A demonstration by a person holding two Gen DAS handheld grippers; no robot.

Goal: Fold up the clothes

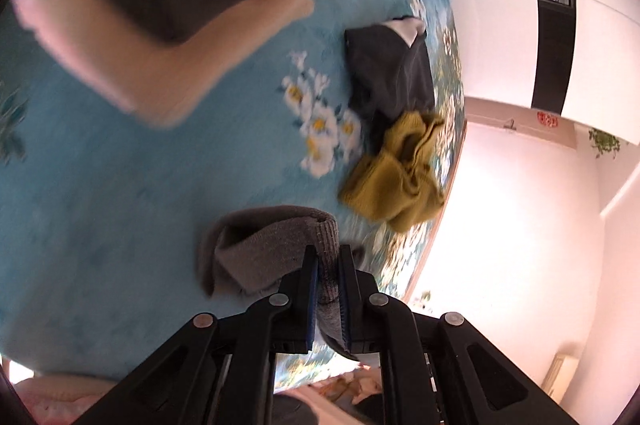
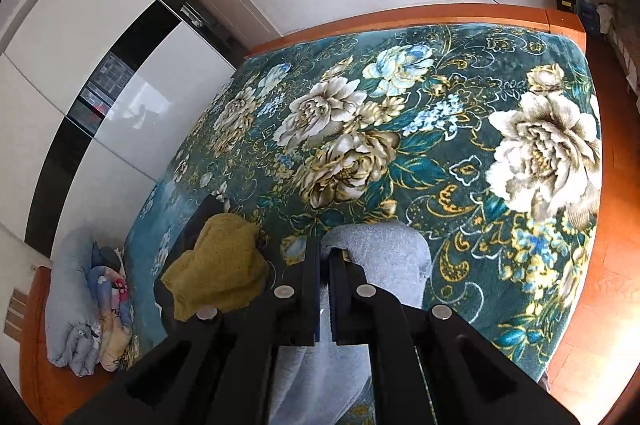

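From the left wrist view, the left gripper (image 1: 329, 257) is clamped on the ribbed edge of a grey knitted garment (image 1: 256, 249), which hangs from its jaws above the blue floral blanket (image 1: 120, 185). A person's forearm in a dark sleeve (image 1: 160, 5) crosses overhead, blurred. Further off lie 2 more pieces, a dark grey garment (image 1: 388, 73) and a crumpled mustard-yellow garment (image 1: 396, 173) touching it, near the blanket's edge.

From the right wrist view, the right gripper (image 2: 325, 257) is closed on a pale blue-grey cloth (image 2: 380, 257) that drapes down beneath it; under this light I cannot say whether it is the same garment the other hand holds. The yellow garment (image 2: 216, 273) sits just beside, left of the jaws, on the bed (image 2: 400, 15).

This looks like the lift-and-spread step: both hands pinch fabric in the air. Next, I judge, the cloth needs lowering flat onto bare blanket, away from the pile, edges pulled taut.
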